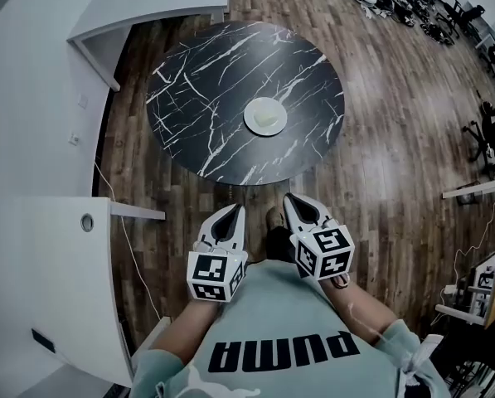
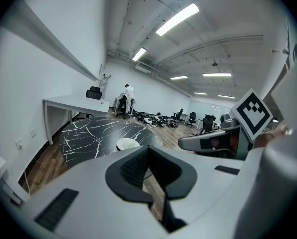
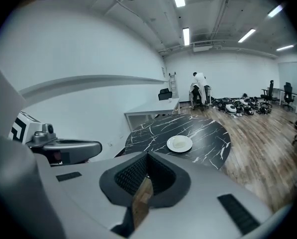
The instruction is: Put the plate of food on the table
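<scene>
Two claws, close in front of the person's chest. Left claw is clenched with nothing in it. Right claw is likewise clenched and empty. Both hang over wood floor, short of the counter's near edge.

One round black marbled counter ahead. One white plate sits near its middle, well apart from both claws, holding one pale lump of food.

Far end: one person standing by a white desk.

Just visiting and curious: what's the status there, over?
Left tongs and right tongs shut, empty, held near the body. Plate of food sits on round table. Nothing in the way.
</scene>
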`<state>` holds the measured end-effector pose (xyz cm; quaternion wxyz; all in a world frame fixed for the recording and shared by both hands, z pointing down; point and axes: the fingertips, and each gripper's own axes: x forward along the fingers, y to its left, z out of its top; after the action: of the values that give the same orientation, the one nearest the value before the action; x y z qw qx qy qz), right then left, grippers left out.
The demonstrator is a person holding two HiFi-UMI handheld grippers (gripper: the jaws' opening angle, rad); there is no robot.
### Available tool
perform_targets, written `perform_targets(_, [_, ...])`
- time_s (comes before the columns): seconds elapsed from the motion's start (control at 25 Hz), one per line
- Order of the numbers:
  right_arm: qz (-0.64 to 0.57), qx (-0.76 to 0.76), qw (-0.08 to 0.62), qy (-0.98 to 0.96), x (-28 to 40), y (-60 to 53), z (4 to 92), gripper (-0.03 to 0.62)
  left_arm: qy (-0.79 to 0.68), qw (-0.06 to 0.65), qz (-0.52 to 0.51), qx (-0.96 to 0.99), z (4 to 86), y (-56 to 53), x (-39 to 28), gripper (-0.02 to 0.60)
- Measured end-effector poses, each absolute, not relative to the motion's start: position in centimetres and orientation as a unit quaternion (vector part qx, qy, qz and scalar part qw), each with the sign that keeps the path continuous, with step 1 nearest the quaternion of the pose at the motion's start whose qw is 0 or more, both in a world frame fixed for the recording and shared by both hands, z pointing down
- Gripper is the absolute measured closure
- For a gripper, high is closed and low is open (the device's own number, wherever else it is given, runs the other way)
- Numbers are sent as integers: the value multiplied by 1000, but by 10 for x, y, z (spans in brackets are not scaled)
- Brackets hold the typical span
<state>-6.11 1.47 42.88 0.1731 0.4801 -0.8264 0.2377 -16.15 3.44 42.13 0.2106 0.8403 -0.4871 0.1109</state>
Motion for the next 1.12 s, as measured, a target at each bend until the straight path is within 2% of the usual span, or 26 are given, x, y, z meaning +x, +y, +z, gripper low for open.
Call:
perform_targets(0.44, [217, 460, 183, -842, -48, 55, 413, 586, -495, 202, 108, 838, 410, 82, -142, 575])
perform_targets(1.12, [142, 391, 156, -896, 39, 141, 382, 586, -586, 151, 120, 787, 376, 186, -56, 575])
